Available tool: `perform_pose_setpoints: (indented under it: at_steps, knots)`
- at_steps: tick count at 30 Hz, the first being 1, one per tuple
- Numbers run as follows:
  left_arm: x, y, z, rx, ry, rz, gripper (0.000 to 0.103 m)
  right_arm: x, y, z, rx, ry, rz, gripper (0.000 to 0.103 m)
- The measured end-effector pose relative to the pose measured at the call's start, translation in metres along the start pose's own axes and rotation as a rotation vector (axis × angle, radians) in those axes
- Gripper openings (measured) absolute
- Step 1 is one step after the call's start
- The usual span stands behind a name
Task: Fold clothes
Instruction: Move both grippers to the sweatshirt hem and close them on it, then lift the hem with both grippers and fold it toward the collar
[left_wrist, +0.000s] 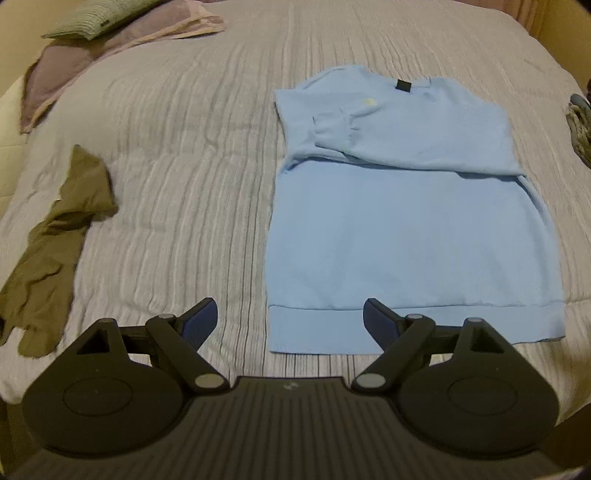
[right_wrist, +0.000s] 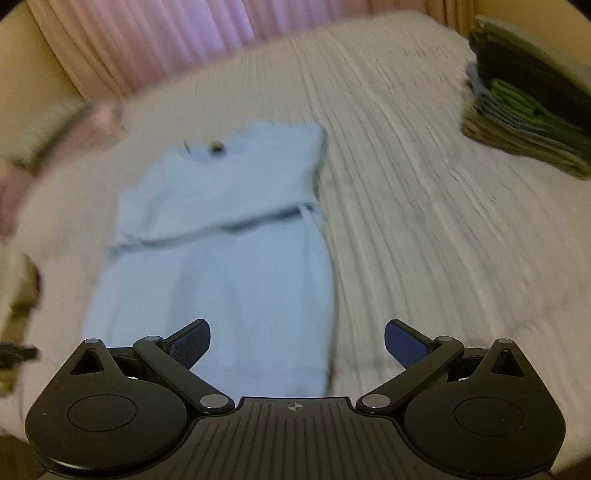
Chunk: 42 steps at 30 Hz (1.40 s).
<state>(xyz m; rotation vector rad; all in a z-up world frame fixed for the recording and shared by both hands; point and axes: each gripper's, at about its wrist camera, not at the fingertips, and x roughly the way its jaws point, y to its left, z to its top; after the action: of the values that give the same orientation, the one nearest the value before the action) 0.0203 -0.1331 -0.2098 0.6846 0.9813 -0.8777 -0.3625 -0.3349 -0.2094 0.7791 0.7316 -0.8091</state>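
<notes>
I see a light blue sweater (left_wrist: 410, 229) lying flat on the bed (left_wrist: 192, 155), in the middle right of the left view, with both sleeves folded in across its top half. My left tongs (left_wrist: 290, 320) are wide open and hold nothing; they hang just above the sweater's bottom hem, low in the frame. My right tongs (right_wrist: 297, 343) are wide open and empty too, over the sweater's lower right edge, low in the blurry right view. An olive green piece of clothing (left_wrist: 55, 254) lies crumpled at the left edge. A purple cloth (left_wrist: 74, 62) and a green knit one (left_wrist: 96, 18) sit in the upper left corner. A stack of folded clothes (right_wrist: 524, 122) sits at the upper right of the right view.
</notes>
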Motion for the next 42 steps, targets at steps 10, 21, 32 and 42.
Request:
perform_pose_setpoints:
  at_steps: [10, 21, 32, 42]
  knots:
    - [0.094, 0.034, -0.02, -0.034, -0.01, -0.204, 0.074, 0.085, -0.073, -0.021, 0.189, 0.175, 0.2, 0.103]
    - [0.18, 0.094, -0.039, -0.211, 0.009, -0.398, 0.062, 0.145, -0.121, -0.033, 0.397, 0.207, 0.444, 0.074]
    - [0.192, 0.109, -0.049, -0.306, 0.055, -0.611, 0.027, 0.161, -0.11, -0.037, 0.365, 0.275, 0.5, 0.035]
    - [0.205, 0.131, -0.067, -0.373, -0.047, -0.755, 0.012, 0.165, -0.137, -0.059, 0.38, 0.195, 0.654, 0.017]
